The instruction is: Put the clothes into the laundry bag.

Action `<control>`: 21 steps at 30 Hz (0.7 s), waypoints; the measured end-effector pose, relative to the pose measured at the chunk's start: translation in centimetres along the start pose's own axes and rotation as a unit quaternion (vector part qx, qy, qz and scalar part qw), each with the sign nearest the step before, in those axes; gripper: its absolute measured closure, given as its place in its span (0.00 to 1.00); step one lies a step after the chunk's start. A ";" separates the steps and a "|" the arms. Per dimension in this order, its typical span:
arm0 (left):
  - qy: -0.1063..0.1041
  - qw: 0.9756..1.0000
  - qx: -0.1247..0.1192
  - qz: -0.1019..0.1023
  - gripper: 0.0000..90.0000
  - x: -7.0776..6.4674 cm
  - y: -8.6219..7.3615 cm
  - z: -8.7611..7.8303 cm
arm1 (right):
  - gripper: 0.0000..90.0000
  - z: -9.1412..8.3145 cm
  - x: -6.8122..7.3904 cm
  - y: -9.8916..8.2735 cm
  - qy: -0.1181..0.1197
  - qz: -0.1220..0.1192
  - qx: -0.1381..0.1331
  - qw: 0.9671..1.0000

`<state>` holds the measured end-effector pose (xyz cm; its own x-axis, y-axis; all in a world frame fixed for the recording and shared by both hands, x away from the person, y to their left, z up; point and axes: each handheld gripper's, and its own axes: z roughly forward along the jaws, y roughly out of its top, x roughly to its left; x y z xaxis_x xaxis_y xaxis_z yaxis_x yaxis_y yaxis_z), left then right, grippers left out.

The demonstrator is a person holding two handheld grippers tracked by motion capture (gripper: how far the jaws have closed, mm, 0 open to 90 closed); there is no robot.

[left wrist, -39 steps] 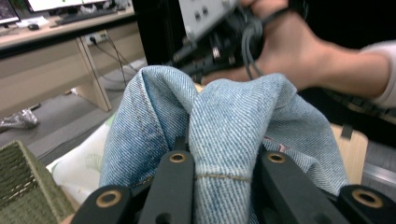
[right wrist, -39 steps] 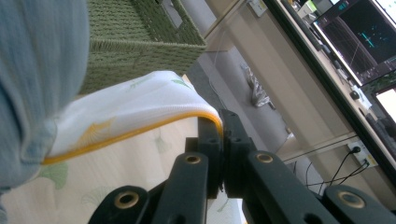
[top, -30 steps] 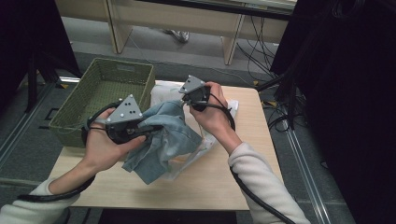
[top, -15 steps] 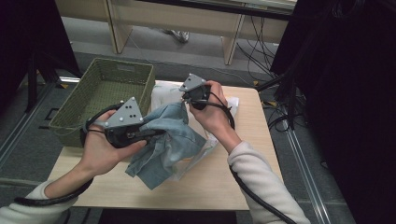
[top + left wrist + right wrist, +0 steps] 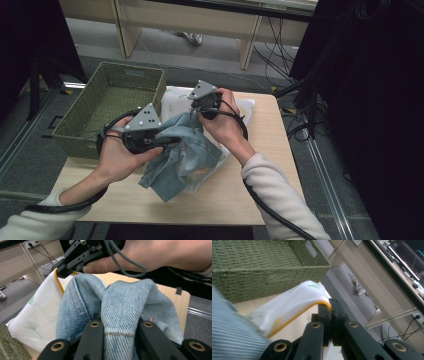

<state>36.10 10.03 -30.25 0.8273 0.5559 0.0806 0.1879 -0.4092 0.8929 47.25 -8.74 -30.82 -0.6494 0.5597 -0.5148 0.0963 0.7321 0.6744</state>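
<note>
A crumpled blue denim garment [image 5: 185, 155] hangs over the wooden table [image 5: 260, 190]. My left gripper [image 5: 167, 142] is shut on a fold of it, and the denim [image 5: 125, 305] bulges up between the left gripper's [image 5: 121, 326] black jaws. A white cloth bag [image 5: 175, 102] with leaf prints and a yellow edge lies under and behind the denim. My right gripper [image 5: 192, 112] is shut on that yellow edge and lifts it, as the right gripper view shows at the right gripper's [image 5: 330, 305] tips on the bag [image 5: 297, 300]. The right gripper [image 5: 62, 268] also appears in the left gripper view.
A green woven basket [image 5: 80, 142] stands at the table's left, close to my left hand; its wall [image 5: 262, 272] rises just beyond the bag. Cables trail on the floor at right. A pale desk stands behind the table.
My left gripper has shifted a little to the right with the denim, toward the bag. The right gripper has kept still on the bag's edge.
</note>
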 end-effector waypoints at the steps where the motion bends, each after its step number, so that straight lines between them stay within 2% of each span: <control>1: 0.002 1.000 0.002 0.001 0.89 0.1 0.0 0.2 | 1.00 0.0 0.2 0.0 0.001 0.009 0.002 1.000; 4: 0.007 1.000 0.005 0.000 0.89 0.3 0.0 0.6 | 1.00 -0.1 0.2 0.1 0.005 0.003 -0.002 1.000; 12: 0.029 0.999 0.012 -0.007 0.88 0.9 0.2 1.8 | 1.00 -0.5 0.5 0.2 0.011 0.010 -0.001 1.000; 14: 0.036 0.999 0.014 -0.014 0.88 1.2 0.1 2.1 | 1.00 -0.5 0.5 0.1 0.011 0.014 0.001 1.000; 18: 0.052 0.998 0.024 -0.020 0.88 1.7 -0.2 2.8 | 1.00 -0.6 0.4 0.0 0.016 0.010 -0.004 1.000; 21: 0.056 0.997 0.036 -0.025 0.88 2.0 -0.5 3.3 | 1.00 -0.7 0.5 0.0 0.018 0.017 -0.003 1.000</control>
<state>39.44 8.93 -31.98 0.7523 0.6529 0.0886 0.2688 -0.4269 0.8634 46.38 -8.72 -30.70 -0.6728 0.5694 -0.4723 0.1138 0.7105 0.6944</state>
